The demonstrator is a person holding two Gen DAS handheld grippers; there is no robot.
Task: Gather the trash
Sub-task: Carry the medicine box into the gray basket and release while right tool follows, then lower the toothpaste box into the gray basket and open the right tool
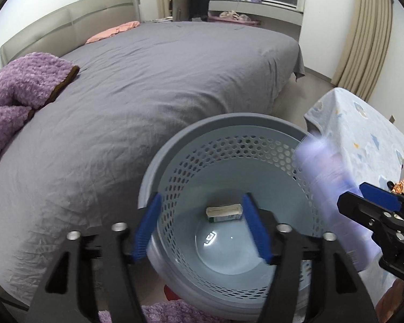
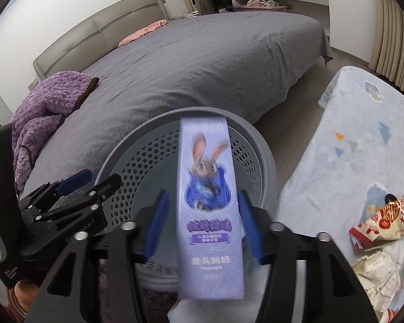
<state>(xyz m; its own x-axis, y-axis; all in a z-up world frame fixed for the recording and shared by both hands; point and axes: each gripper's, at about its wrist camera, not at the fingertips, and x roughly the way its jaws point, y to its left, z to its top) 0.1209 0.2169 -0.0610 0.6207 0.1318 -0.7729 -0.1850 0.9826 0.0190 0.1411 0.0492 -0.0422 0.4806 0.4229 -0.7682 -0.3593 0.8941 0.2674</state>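
Jaws of our right gripper [image 2: 200, 228] stand parted around the purple box [image 2: 210, 204], its long axis running forward over the basket [image 2: 266, 161] directly ahead, while our left gripper [image 1: 200, 228] hangs open and empty above it.

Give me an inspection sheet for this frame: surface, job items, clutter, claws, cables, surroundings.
Surface: side table under a patterned cloth.
Job's things: blue perforated bin on the floor, one small carton inside; purple rabbit box over the bin.
Clutter: snack wrapper and crumpled paper on the table.
Claws: left claw open, empty; right claw open around the box, pads clear of it.
Cables: nothing seen.
Surroundings: grey bed, purple blanket, curtains.
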